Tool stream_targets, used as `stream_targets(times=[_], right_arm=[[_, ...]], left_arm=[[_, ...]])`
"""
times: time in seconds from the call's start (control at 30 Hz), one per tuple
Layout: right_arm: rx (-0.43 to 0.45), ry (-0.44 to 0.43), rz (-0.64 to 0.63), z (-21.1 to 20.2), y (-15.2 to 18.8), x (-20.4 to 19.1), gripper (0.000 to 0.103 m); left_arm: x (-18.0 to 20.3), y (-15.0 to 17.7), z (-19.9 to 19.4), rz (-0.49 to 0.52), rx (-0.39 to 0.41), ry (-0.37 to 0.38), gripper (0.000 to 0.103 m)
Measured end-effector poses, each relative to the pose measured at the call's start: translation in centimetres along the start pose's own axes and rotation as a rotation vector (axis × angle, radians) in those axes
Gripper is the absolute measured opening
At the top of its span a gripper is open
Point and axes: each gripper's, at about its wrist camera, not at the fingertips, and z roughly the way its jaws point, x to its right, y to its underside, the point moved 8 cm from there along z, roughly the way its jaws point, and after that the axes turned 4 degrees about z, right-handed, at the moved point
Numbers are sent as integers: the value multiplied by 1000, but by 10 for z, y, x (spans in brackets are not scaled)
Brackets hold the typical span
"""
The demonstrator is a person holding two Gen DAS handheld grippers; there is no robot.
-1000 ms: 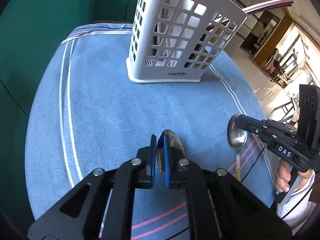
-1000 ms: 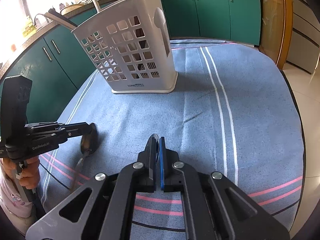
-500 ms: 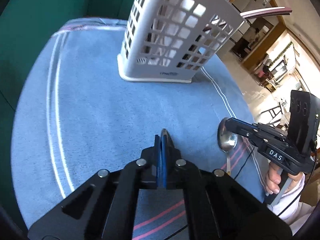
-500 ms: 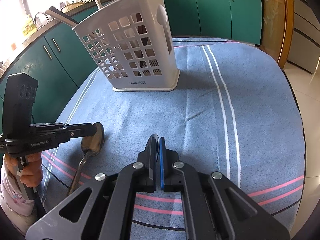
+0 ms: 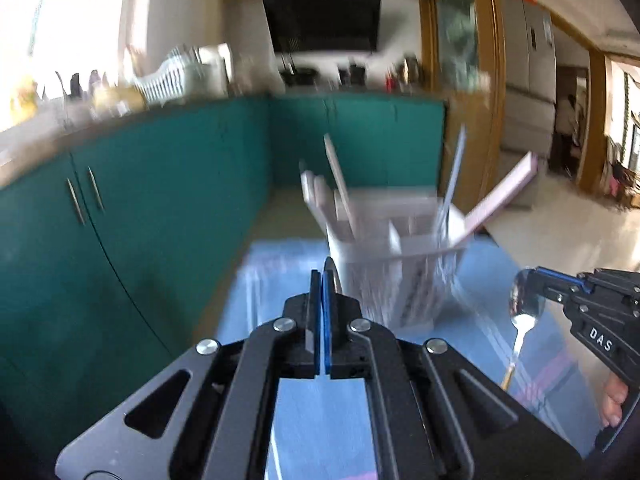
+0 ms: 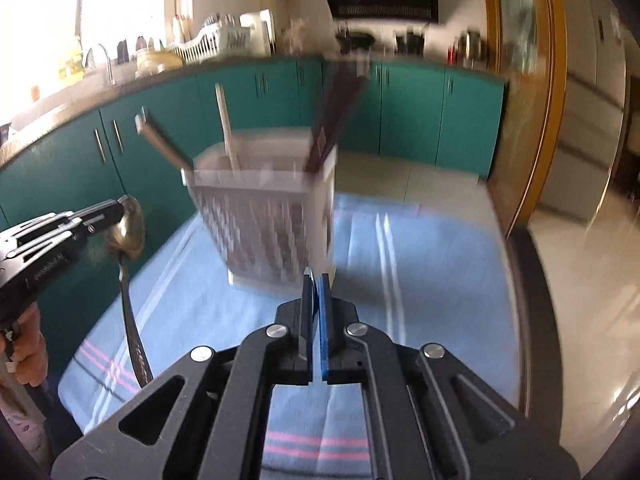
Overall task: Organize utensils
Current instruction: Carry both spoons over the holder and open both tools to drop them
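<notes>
My left gripper [image 5: 322, 280] is shut on the bowl of a dark metal spoon [image 6: 127, 236], which hangs handle-down above the cloth in the right wrist view. My right gripper [image 6: 315, 280] is shut on the bowl of a silver spoon [image 5: 524, 308], handle-down, seen in the left wrist view. The white slotted utensil caddy [image 5: 396, 264] stands on the blue cloth ahead of both grippers, blurred; it also shows in the right wrist view [image 6: 264, 224]. It holds several upright utensils.
The blue striped cloth [image 6: 420, 280] covers the table. Teal cabinets [image 5: 160, 208] and a kitchen counter stand behind. The table's right edge [image 6: 532, 300] drops to a tiled floor.
Both grippers have lifted and tilted up, raising their spoons off the cloth. The caddy now appears lower and farther, with its open top in view.
</notes>
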Motion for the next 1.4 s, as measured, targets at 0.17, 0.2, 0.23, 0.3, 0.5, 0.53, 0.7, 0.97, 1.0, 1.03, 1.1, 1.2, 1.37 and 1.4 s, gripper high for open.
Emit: stream_targets(times=[0.17,0.2,0.23,0.3,0.5,0.53,0.7,0.97,1.0,1.03,1.1,1.2,1.37,1.4], right_arm=[[164,37,-61,-28,-65,-13,3],[202,44,-66,-32,-83,-16,3],[222,49,-68,-34,-95,-16,3],[276,78,-76,-34,-124,-16,3],[356,189,-81,-9,-178,-8,3],[359,225,-93,-1,-181,-7,3],[328,333,-134,41,-175,-6,3],[309,336,-129,64,-160,-6,3],[306,334,-125,66,-159,-8,3],[297,325,-115,66,-157,-7,3],[291,304,-101,63,-154,-7,7],[296,280,-88,55,-154,-8,17],[307,224,-43,34,-151,-6,20],[311,209,-30,28,-151,-5,28]], left_arm=[[-20,-70,-13,-3,154,-139,1],[-23,-82,-12,-7,172,-162,1],[-26,-97,-7,-9,190,-195,1],[-32,-115,-1,-5,204,-230,1],[-30,-140,50,42,168,-340,1],[-29,-139,63,58,147,-363,1],[-30,-127,98,110,82,-397,1],[-22,-108,115,133,32,-381,2],[-21,-106,116,126,26,-371,3],[-21,-104,115,118,22,-361,4],[-23,-103,112,96,27,-343,4],[-26,-105,104,66,38,-316,15],[-34,-108,82,-9,64,-261,25],[-36,-108,76,-26,72,-248,27]])
